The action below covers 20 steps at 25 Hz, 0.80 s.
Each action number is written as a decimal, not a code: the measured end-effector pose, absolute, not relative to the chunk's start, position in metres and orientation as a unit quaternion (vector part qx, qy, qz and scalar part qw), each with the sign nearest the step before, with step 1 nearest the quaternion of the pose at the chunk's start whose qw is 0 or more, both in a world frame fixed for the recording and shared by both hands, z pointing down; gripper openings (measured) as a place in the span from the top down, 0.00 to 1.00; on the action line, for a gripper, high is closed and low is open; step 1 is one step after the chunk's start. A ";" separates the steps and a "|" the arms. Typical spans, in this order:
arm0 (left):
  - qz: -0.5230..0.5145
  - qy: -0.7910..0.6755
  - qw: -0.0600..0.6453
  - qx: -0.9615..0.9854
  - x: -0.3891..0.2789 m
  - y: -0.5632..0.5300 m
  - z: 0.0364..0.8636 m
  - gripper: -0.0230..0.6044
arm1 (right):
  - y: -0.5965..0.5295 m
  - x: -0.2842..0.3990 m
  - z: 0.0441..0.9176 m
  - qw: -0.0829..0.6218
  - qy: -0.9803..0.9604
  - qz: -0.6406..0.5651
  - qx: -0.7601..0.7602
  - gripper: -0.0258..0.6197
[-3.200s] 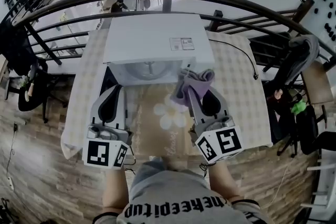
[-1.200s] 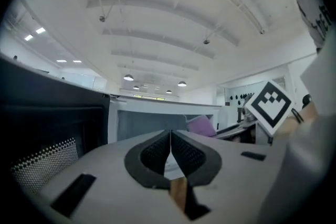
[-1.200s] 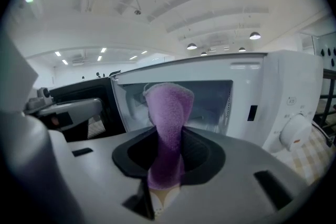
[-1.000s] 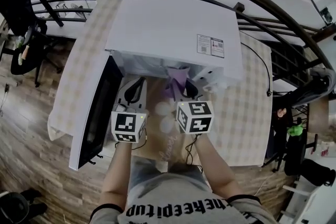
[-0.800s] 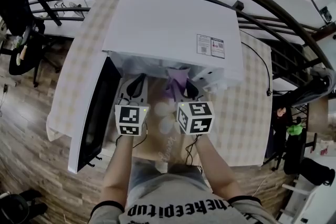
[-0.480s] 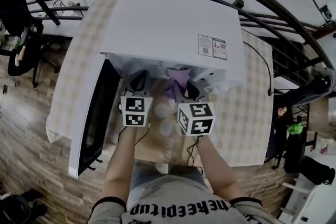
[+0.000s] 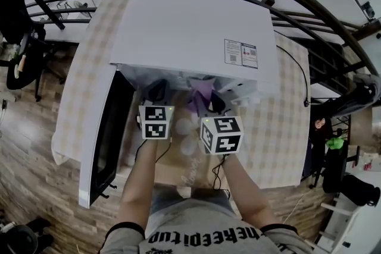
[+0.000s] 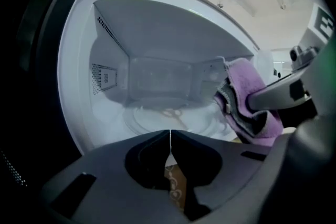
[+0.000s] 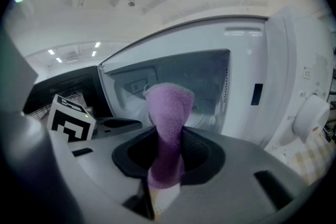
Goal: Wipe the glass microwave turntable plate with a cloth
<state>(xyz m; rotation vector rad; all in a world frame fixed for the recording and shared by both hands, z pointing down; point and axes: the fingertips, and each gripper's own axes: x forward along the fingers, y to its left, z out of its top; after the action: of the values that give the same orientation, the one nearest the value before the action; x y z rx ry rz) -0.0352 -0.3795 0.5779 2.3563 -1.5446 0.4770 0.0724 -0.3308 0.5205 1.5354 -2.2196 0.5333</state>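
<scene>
1. Left tool (image 7: 158, 91) and right tool (image 7: 209, 103) sit side by side at the open microwave (image 7: 190, 21) mouth, my forearms (image 7: 138, 181) stretched forward.
2. My left tool's jaws are pressed together, empty; the glass turntable plate (image 8: 157, 117) lies just ahead and low, on the cavity floor.
3. My right tool pinches the purple cloth (image 9: 169, 107) upright. The cavity opens straight ahead, so I judge this hand wipes.

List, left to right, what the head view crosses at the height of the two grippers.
Open microwave door → left gripper, shut and empty → right gripper, shut on the purple cloth → checked tablecloth.
</scene>
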 end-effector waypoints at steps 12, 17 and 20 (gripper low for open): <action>0.158 -0.536 0.148 0.816 -0.038 -0.383 0.578 0.95 | -0.360 0.066 0.529 0.254 -0.773 0.132 0.567 0.79; 0.157 -0.536 0.150 0.816 -0.042 -0.384 0.578 0.95 | -0.375 0.069 0.535 0.290 -0.748 0.109 0.587 0.79; 0.157 -0.534 0.151 0.817 -0.042 -0.384 0.578 0.95 | -0.378 0.073 0.545 0.321 -0.728 0.113 0.594 0.79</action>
<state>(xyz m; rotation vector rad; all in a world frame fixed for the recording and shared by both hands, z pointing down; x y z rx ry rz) -0.0422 -0.3841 0.5778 2.3464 -1.5341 0.4510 0.0731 -0.3784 0.5450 1.5611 -1.9131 0.2981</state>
